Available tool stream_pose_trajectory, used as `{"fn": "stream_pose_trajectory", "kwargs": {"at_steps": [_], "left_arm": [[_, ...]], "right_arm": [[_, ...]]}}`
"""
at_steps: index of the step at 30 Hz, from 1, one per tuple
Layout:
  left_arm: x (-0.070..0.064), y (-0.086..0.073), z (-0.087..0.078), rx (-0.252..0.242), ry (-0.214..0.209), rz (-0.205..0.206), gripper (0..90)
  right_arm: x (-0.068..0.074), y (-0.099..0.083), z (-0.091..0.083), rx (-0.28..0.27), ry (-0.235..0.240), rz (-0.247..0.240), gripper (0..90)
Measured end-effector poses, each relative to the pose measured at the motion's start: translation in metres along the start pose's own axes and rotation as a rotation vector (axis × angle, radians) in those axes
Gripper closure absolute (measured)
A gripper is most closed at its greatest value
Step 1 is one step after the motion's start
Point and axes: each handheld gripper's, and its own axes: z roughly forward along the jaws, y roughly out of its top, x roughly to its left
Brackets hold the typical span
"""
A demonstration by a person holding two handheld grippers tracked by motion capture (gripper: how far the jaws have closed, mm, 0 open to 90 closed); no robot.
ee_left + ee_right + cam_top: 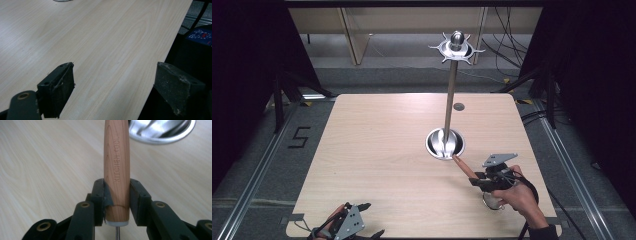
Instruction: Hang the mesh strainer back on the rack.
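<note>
Wooden handle [116, 165] clamped in right tool [116, 202], tip near stand's steel base [445, 143] at 11 o'clock; left tool [113, 87] apart over desk [377, 150].

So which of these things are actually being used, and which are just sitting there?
In use:
- right gripper, shut on the wooden handle of a kitchen tool
- metal stand, whose round base the handle's tip nearly reaches

Just there:
- left gripper, open, holding nothing, at the table's near edge
- cables on the floor behind
</note>
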Motion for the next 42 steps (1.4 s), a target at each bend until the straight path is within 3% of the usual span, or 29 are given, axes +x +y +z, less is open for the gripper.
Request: {"fn": "stream_pose_trajectory", "kwargs": {"at_steps": [1, 3, 4, 5, 8, 9, 10, 11, 12, 15, 16, 18, 22, 24, 25, 27, 28, 29, 30, 33, 35, 36, 42], "left_arm": [[0.001, -0.001, -0.001, 0.016, 0.009, 0.014, 15.6], [0.002, -0.001, -0.002, 0.015, 0.010, 0.019, 15.6], [0.001, -0.001, -0.001, 0.005, 0.015, 0.001, 15.6], [0.001, -0.001, -0.001, 0.005, 0.015, 0.001, 15.6], [0.002, 0.000, -0.002, 0.013, 0.008, 0.019, 15.6], [0.001, 0.000, -0.001, 0.012, 0.010, 0.019, 15.6], [0.002, 0.000, -0.002, 0.025, 0.014, 0.029, 15.6], [0.002, 0.000, -0.002, 0.026, 0.015, 0.031, 15.6], [0.002, 0.000, -0.002, 0.027, 0.015, 0.030, 15.6], [0.002, 0.000, -0.002, 0.024, 0.015, 0.028, 15.6], [0.001, 0.000, -0.001, 0.013, 0.012, 0.017, 15.6], [0.000, -0.001, 0.001, -0.010, 0.019, 0.007, 15.6], [0.000, -0.001, 0.001, 0.009, 0.019, 0.001, 15.7], [0.000, -0.001, 0.000, 0.015, 0.020, 0.008, 15.7], [0.000, -0.001, 0.000, 0.003, 0.026, 0.006, 15.7], [0.000, -0.002, 0.001, -0.006, 0.029, 0.003, 15.7], [0.000, -0.001, 0.000, 0.007, 0.020, 0.001, 15.7], [0.000, -0.001, 0.000, 0.006, 0.023, 0.002, 15.7], [0.000, -0.001, 0.000, 0.011, 0.019, 0.000, 15.7], [0.000, -0.001, -0.001, 0.019, 0.020, 0.005, 15.7], [0.000, -0.001, -0.001, 0.018, 0.020, 0.003, 15.7], [0.000, -0.001, -0.001, 0.016, 0.025, 0.003, 15.7], [0.000, -0.001, -0.001, 0.019, 0.017, 0.005, 16.2]], "right_arm": [[0.001, 0.001, 0.000, -0.035, 0.017, 0.008, 69.0], [0.001, 0.003, -0.004, -0.030, 0.043, -0.004, 69.0], [0.007, 0.005, -0.006, -0.067, 0.085, 0.031, 69.0], [0.006, 0.007, -0.005, -0.085, 0.083, 0.000, 69.1], [0.013, 0.012, -0.006, -0.104, 0.130, 0.023, 69.1], [0.012, 0.014, -0.005, -0.122, 0.137, -0.008, 69.1], [0.015, 0.016, -0.006, -0.130, 0.129, 0.015, 69.1], [0.014, 0.018, -0.005, -0.149, 0.120, -0.010, 69.1], [0.017, 0.019, -0.006, -0.140, 0.128, 0.008, 69.0], [0.016, 0.024, -0.007, -0.168, 0.138, -0.006, 69.1], [0.017, 0.026, -0.007, -0.180, 0.135, 0.008, 69.1], [0.014, 0.030, -0.008, -0.190, 0.128, -0.021, 69.0], [0.013, 0.037, -0.013, -0.224, 0.101, -0.005, 69.1], [0.011, 0.038, -0.014, -0.235, 0.091, -0.021, 69.0], [0.009, 0.039, -0.015, -0.246, 0.082, 0.003, 69.1], [0.006, 0.041, -0.016, -0.252, 0.075, 0.003, 69.1], [0.007, 0.042, -0.018, -0.261, 0.071, 0.025, 69.1], [0.004, 0.044, -0.018, -0.285, 0.061, -0.003, 69.1], [0.004, 0.046, -0.019, -0.282, 0.077, 0.004, 69.1], [0.003, 0.053, -0.025, -0.297, 0.049, 0.021, 69.1], [0.000, 0.058, -0.026, -0.320, 0.033, -0.007, 69.1], [0.002, 0.061, -0.028, -0.314, 0.034, 0.016, 69.1], [-0.001, 0.077, -0.035, -0.366, 0.005, 0.002, 69.1]]}}
